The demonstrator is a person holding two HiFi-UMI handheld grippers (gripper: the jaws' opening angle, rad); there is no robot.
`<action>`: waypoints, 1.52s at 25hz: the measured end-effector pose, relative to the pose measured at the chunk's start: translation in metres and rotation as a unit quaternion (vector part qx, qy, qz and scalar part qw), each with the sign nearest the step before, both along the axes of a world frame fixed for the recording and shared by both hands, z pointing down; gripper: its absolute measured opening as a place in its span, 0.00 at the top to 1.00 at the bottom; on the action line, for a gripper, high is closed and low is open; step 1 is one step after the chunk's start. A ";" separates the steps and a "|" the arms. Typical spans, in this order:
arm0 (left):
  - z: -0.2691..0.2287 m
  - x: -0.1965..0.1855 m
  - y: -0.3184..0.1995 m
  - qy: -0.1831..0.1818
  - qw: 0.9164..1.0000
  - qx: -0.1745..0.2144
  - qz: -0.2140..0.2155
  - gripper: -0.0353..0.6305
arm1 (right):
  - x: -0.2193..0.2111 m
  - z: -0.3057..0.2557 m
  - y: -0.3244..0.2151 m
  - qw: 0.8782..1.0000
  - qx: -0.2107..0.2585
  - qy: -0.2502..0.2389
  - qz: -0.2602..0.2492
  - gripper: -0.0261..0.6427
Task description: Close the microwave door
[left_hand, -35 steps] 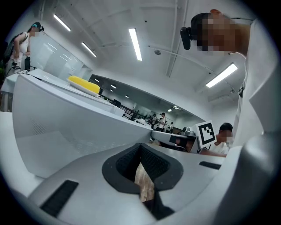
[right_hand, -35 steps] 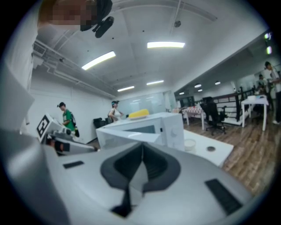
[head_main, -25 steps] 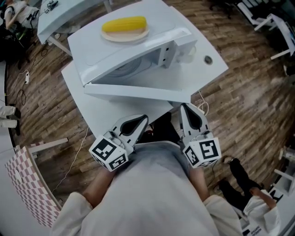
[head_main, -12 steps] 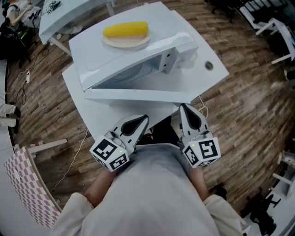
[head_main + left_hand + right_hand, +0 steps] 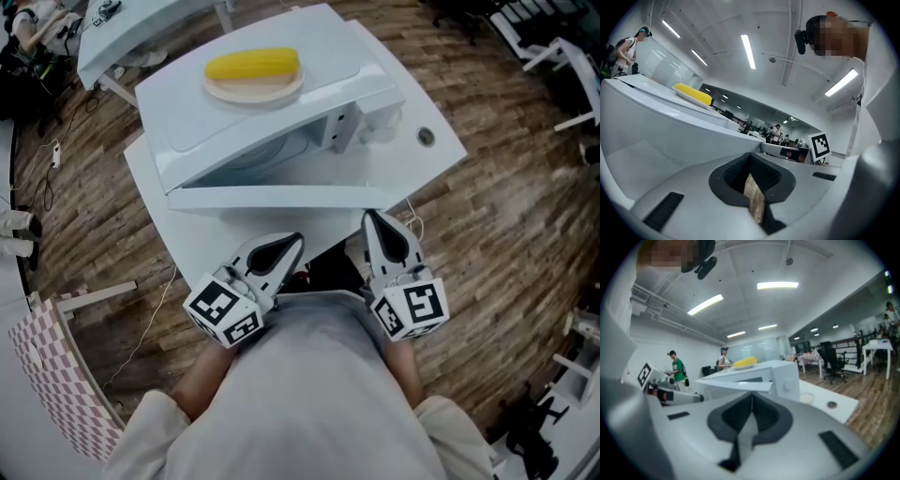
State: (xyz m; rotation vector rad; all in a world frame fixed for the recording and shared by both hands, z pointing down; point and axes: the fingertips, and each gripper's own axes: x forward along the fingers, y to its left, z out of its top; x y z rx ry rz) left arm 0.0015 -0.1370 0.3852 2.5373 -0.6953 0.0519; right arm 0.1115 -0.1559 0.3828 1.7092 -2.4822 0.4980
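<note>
**Two empty grippers, open door edge just ahead of them**

Both sets of jaws are pressed together with nothing between them. The left gripper shows only a thin slit with floor behind it, and the right gripper has its tips meeting.

The microwave stands on the white bench. Its door is open and looks to lie roughly flat, sticking out from the oven front toward the person.

Key relation, all taken from the door:
- The door's long free edge runs left to right, crosswise to the way both grippers point.
- Both grippers sit on the person's side of that edge, pointing at it and not touching it.
- The right gripper tip is just beside the door's right-hand corner.
- The left gripper tip is near the middle of the edge but a little further back, so the right is the nearer one.
- In the right gripper view the door panel floats above the jaw tips, so the jaws seem to sit lower than the panel.

The corn cob on its plate rests on the oven top, beyond the door and out of the way.

My read is that the closing has not started. The coming move probably means getting under or against that free edge and swinging it back toward the oven front. I cannot tell the hinge side for sure.
</note>
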 end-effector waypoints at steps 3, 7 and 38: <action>0.002 0.002 -0.004 -0.001 1.000 -0.002 -0.001 0.92 | 0.002 0.001 -0.005 1.000 0.000 0.000 -0.002 0.92; 0.002 0.002 -0.011 -0.001 1.000 -0.005 -0.005 0.92 | 0.001 0.001 -0.013 1.000 -0.001 0.004 -0.009 0.92; 0.001 0.017 -0.062 0.008 0.999 -0.006 -0.039 0.92 | 0.006 0.004 -0.073 0.998 -0.009 0.015 -0.055 0.92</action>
